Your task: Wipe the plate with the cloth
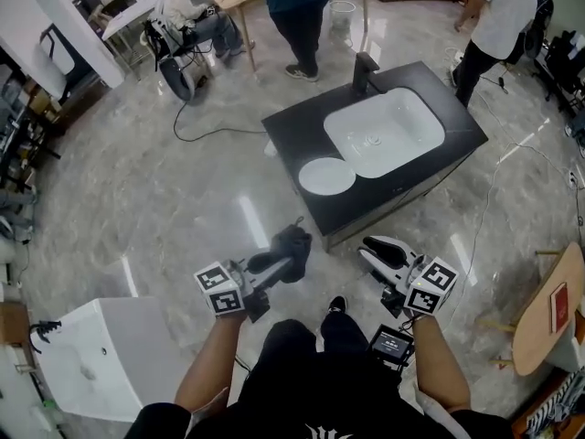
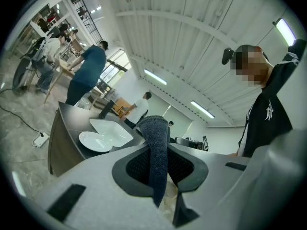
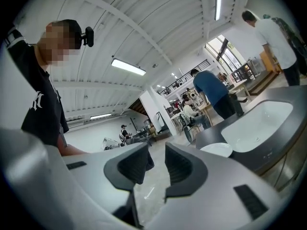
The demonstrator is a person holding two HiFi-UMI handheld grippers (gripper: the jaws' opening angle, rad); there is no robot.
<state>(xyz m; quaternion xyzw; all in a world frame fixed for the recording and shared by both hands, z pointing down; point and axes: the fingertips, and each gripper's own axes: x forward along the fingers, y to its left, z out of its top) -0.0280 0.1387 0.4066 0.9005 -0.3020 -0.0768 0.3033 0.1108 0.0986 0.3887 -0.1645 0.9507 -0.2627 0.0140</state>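
The left gripper (image 2: 160, 166) is clamped on a dark cloth (image 2: 156, 145), which stands pinched between its jaws and sticks out past their tips. The right gripper (image 3: 154, 169) has its jaws partly apart with nothing between them. Both are over the floor (image 1: 137, 199), near the dark counter (image 1: 297, 135). There the white plate (image 1: 326, 176) sits just beside the sink (image 1: 384, 131).

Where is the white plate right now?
In the head view, the plate sits on the dark counter, touching the left edge of the white sink.
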